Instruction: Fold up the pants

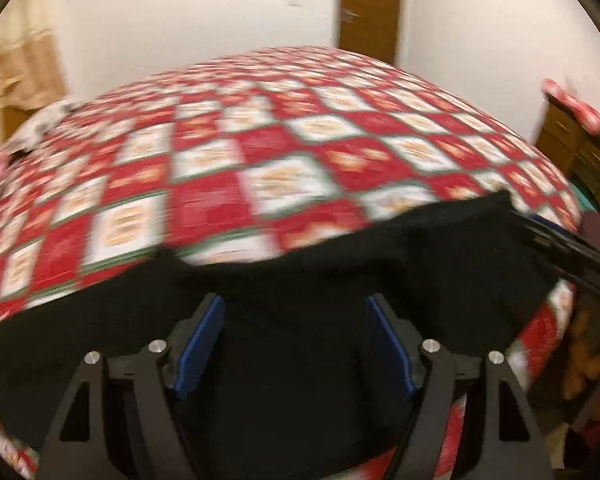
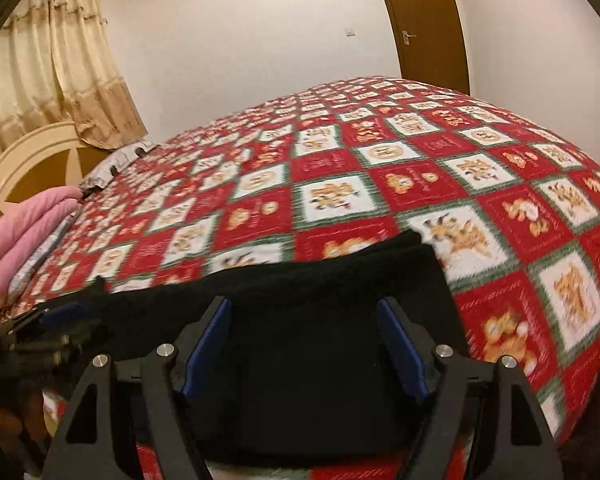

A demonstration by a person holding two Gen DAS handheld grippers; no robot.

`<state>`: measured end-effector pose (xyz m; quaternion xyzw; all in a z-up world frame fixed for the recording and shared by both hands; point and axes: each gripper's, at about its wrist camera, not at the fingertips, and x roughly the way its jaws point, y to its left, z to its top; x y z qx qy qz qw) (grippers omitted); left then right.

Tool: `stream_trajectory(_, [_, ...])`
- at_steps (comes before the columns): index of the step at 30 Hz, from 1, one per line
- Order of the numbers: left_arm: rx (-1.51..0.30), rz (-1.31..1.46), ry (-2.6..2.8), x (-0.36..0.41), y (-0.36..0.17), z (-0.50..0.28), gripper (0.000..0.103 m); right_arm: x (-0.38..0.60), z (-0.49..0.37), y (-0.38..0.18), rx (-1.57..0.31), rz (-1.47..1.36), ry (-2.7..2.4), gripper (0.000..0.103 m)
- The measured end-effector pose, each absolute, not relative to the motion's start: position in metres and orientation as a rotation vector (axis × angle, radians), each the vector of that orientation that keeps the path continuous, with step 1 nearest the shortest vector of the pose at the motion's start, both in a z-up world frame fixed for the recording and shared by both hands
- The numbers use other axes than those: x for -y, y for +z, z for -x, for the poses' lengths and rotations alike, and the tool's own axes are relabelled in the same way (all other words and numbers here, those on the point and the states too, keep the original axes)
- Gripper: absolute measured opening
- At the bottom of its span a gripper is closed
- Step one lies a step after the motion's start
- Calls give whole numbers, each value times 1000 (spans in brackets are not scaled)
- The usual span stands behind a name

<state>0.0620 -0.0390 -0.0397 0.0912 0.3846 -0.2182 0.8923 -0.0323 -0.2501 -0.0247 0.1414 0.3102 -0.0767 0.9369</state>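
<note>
The black pants (image 1: 420, 248) lie folded flat near the front edge of a bed covered by a red and white checkered bedspread (image 1: 260, 140). My left gripper (image 1: 295, 304) hovers over the pants' middle with its blue pads wide apart and nothing pinched between them. In the right wrist view the same pants (image 2: 320, 272) spread under my right gripper (image 2: 304, 304), which is also open with no cloth between its pads. The right gripper (image 1: 560, 248) shows at the pants' right end in the left wrist view. The left gripper (image 2: 52, 320) shows at their left end in the right wrist view.
A pink cloth (image 2: 32, 224) lies at the bed's left side by a cream headboard (image 2: 28, 160). A beige curtain (image 2: 60, 60) hangs behind it. A brown door (image 2: 424, 20) stands in the far wall. Wooden furniture (image 1: 572, 148) stands right of the bed.
</note>
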Motion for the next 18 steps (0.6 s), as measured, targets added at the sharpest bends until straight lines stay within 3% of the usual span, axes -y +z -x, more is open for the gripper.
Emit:
stream_trajectory(9, [-697,98,121,-164,-44,-63,76,192,28,-34,-671,-285,4,76])
stream_trajectory(18, [-758,522,186,-246,-103,-63,79,174,27,-29,-687,-288,45,76])
